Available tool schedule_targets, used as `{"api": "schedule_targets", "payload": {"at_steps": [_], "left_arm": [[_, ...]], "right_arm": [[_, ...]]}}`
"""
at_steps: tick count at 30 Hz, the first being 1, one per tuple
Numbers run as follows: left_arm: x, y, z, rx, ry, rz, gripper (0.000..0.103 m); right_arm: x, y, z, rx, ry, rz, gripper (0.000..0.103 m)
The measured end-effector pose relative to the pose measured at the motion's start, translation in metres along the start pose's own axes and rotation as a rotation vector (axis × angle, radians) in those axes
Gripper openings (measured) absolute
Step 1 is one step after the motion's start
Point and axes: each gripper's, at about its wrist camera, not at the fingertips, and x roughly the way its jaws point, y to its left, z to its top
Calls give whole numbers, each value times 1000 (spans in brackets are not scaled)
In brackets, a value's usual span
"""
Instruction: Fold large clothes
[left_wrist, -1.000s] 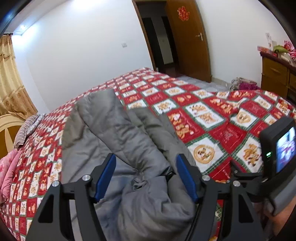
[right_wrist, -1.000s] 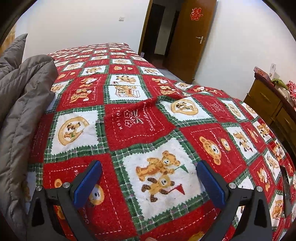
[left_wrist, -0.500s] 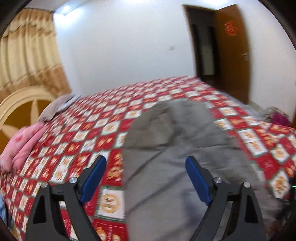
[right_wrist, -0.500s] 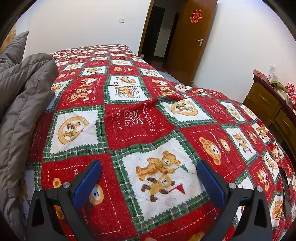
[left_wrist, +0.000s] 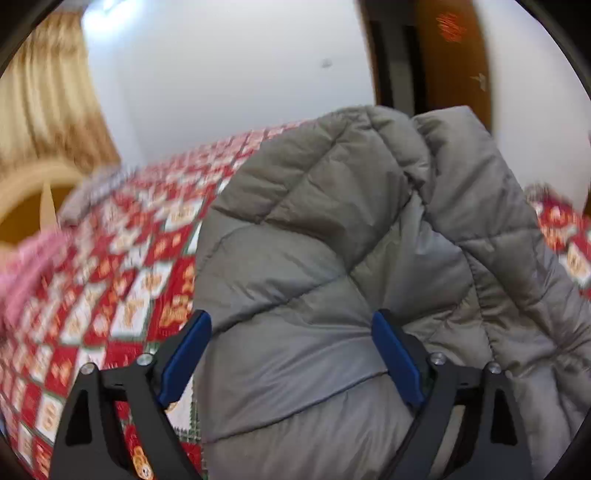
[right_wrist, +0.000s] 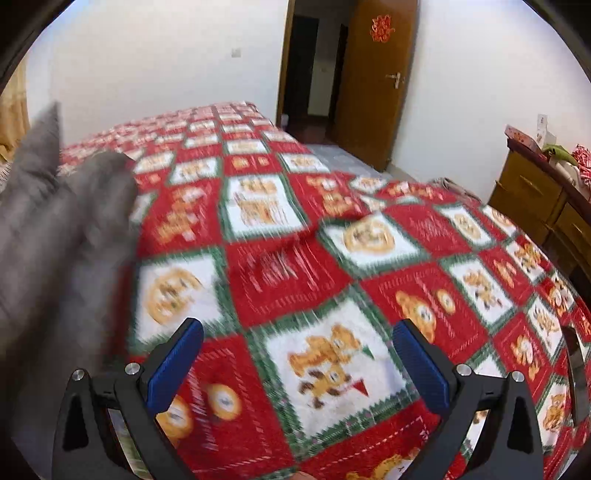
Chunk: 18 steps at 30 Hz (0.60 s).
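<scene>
A grey quilted puffer jacket lies bunched on a bed under a red, white and green bear-print bedspread. My left gripper hovers low over the jacket's near part. Its jaws are opening, with padded fabric lying between the blue pads, which do not press on it. In the right wrist view the jacket shows blurred at the left edge. My right gripper stands open above the bedspread, to the right of the jacket, with nothing between its fingers.
A wooden headboard, a pink cushion and a grey striped pillow are at the bed's left end, below a gold curtain. A brown door stands open at the back. A wooden dresser lines the right wall.
My left gripper swung left and dropped closer to the jacket, its jaws spreading wider. The right gripper lifted slightly, and the jacket edge beside it now looks blurred and raised.
</scene>
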Motion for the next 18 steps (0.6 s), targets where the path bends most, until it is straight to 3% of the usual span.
{"api": "schedule_targets", "payload": {"at_steps": [7,11,15,18], "left_arm": [[-8,-13,0,68,-37,23,96],[-18,-6,2,47,-40,17,100],[-20,14,5,-10,-29,30,101],[-15,35,11,-70,-13,92,103]], "right_arm": [[-46,37,52,-10,-98,96,102],[-72,76,82,-29,-116,193,101],[-73,123,95,-88,-76,228,91],[-53,142,90,-110,-36,192,84]]}}
